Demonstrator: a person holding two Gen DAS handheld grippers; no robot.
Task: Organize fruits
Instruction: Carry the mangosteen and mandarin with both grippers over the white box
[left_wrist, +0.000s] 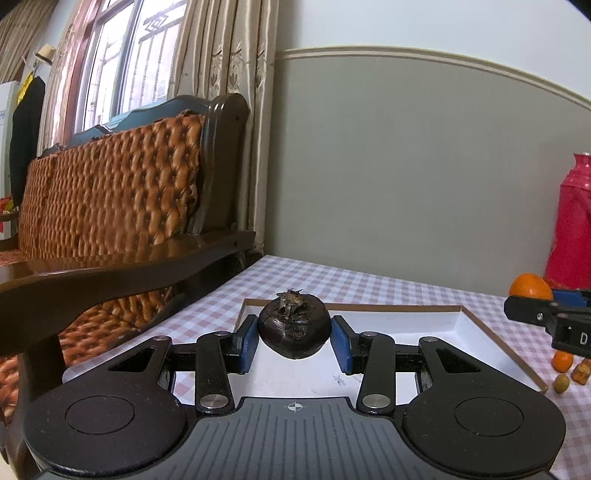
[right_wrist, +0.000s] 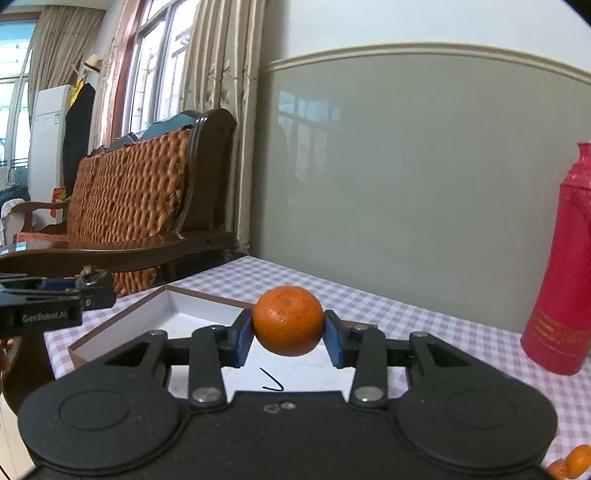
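My left gripper is shut on a dark, wrinkled mangosteen with a dried calyx on top, held above the shallow white tray. My right gripper is shut on an orange tangerine, its blue pads pressing both sides, over the same white tray. In the left wrist view the right gripper with its tangerine shows at the right edge. In the right wrist view the left gripper shows at the left edge.
A pink checked cloth covers the table. A red thermos stands at the right. A small tangerine, a brown piece and a small yellowish fruit lie right of the tray. A wooden sofa stands left.
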